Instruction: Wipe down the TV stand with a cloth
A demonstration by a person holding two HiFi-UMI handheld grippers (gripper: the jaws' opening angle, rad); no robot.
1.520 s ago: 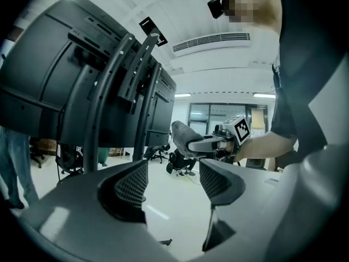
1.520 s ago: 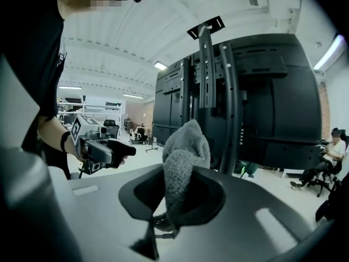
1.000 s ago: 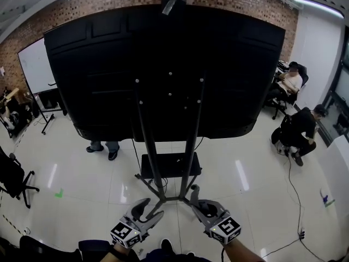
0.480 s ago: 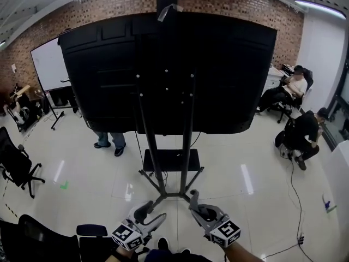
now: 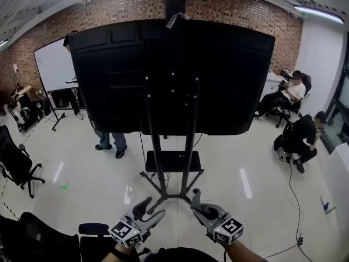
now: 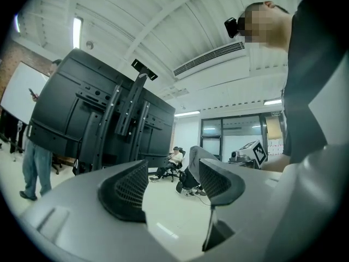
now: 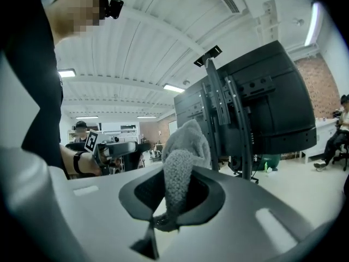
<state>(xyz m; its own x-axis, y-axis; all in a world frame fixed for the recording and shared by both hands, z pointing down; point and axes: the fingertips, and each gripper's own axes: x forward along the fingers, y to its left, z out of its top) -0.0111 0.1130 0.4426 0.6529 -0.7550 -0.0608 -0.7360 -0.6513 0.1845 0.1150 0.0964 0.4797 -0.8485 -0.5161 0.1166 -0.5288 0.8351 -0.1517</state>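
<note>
**Right gripper (image 7: 177, 192) clamped on cloth, TV stand (image 5: 172, 161) ahead**

Its jaws are closed on a grey knitted cloth (image 7: 185, 146), which bunches up above the pads. The left gripper (image 6: 172, 182) has its jaws set apart with nothing between them. From the head view, both grippers are held low and side by side, clear of the TV stand. The stand's black poles and shelf rise from the white tiled floor (image 5: 245, 162) just ahead. It carries a large black TV (image 5: 109, 75), seen from the back.
</note>
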